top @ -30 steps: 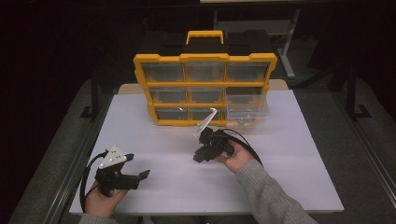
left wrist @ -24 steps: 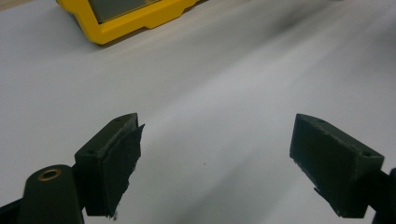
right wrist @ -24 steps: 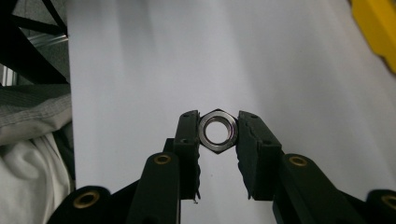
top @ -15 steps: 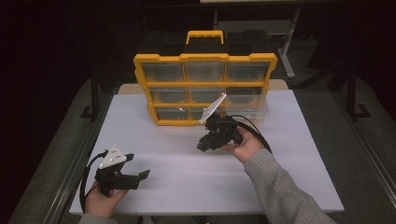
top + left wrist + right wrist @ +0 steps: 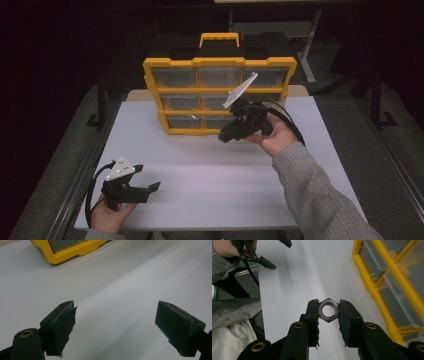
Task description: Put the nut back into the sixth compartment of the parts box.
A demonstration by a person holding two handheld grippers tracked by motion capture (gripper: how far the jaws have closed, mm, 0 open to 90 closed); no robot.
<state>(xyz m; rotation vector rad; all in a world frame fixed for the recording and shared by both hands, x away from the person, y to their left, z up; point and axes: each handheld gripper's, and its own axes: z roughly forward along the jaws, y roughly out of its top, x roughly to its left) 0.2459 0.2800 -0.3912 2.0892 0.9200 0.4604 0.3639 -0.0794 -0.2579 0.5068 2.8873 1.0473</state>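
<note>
Jaws of the right gripper (image 5: 328,311) clamp a steel hex nut (image 5: 328,310) between their pads, its hole facing the camera. Beyond and to the right of those jaws stands the yellow drawer organizer (image 5: 387,290) with its clear drawers, near the tips. Beneath the nut lies the white table (image 5: 210,170). The left gripper (image 5: 116,322) has its jaws wide apart over bare tabletop, the organizer's corner (image 5: 72,250) well ahead.

The room is dark, but the white table (image 5: 210,165) is bright. The nut (image 5: 328,309) between the jaws looks sharp. Past the jaws, things look blurry.
</note>
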